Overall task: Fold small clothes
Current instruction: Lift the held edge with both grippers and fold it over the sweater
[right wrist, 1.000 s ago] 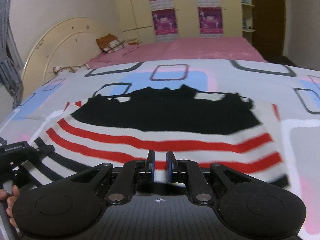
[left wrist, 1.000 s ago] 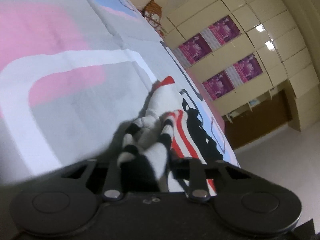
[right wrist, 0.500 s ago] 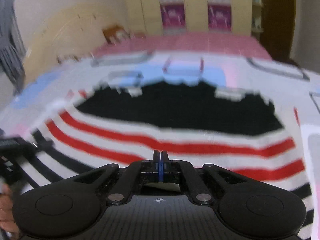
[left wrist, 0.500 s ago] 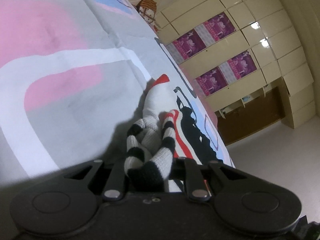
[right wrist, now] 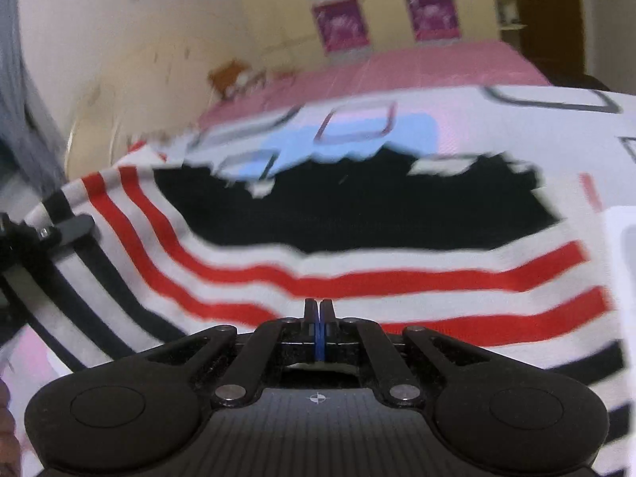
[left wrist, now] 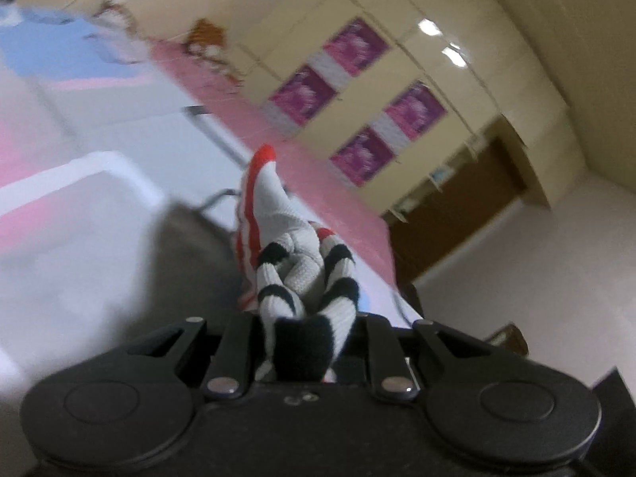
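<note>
Two grippers – left gripper point(left wrist: 306, 342), right gripper point(right wrist: 319, 318) – both clamping striped sweater point(right wrist: 357, 278)

Bare patterned bedspread point(right wrist: 536, 119) lies beyond the striped knit sweater point(right wrist: 357, 214) — the cream curved headboard point(right wrist: 131, 91) bounds its far left.

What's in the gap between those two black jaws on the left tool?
A bunched wad of the striped sweater, black, white and red, fills the gap in the left gripper. The left wrist view shows this.
</note>
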Demonstrator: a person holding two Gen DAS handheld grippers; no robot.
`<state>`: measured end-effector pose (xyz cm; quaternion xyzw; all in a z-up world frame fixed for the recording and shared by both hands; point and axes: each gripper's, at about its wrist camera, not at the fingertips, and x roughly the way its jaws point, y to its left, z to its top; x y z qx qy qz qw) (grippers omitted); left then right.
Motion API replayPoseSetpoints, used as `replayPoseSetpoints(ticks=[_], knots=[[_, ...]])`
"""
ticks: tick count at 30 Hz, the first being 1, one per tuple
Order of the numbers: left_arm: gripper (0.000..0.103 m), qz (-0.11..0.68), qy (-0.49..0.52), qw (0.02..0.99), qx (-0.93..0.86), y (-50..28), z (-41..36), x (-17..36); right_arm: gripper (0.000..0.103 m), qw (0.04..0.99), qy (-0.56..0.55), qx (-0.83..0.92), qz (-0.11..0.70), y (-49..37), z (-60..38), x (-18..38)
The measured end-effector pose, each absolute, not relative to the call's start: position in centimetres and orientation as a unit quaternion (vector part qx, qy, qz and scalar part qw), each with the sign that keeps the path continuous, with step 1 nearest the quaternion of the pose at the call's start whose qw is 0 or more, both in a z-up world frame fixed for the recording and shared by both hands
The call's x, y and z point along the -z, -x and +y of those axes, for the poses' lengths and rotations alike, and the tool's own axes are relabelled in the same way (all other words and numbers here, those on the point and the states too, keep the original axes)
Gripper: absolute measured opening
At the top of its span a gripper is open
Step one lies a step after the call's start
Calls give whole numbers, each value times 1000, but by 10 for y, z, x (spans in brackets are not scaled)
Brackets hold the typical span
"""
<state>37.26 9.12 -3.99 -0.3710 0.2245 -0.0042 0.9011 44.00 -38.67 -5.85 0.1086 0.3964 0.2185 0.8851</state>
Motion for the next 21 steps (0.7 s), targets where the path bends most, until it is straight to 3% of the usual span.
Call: replayPoseSetpoints(ticks=[6, 10, 11, 13, 14, 16, 17, 18, 21], knots=[[17, 255, 301, 915, 85, -397, -9, 14, 0, 901, -176, -160, 362, -429, -489, 36], [17, 326, 245, 904, 129, -420, -83, 36, 0, 905, -211, -119, 350, -423, -554, 28], [18, 351, 233, 896, 137, -426, -99, 47, 0, 903, -224, -117, 347, -423, -567, 27], [30, 412, 204, 874, 159, -437, -131, 78, 0, 893, -253, -122, 351, -424, -589, 28], [31, 436, 188, 866, 157, -439, -142, 90, 4, 888, -265, -117, 357, -426, -597, 30], [44, 415, 175, 879, 154, -428, -149, 85, 62, 884, -284, -122, 351, -425, -611, 27], [60, 411, 191, 875, 169, -424, -144, 77, 66, 889, -284, -121, 338, -421, -617, 22], [65, 397, 213, 875, 177, -416, -135, 67, 66, 893, -280, -124, 329, -418, -620, 19], [62, 350, 188, 905, 150, -395, -116, 37, 66, 876, -292, -155, 350, -426, -621, 20]])
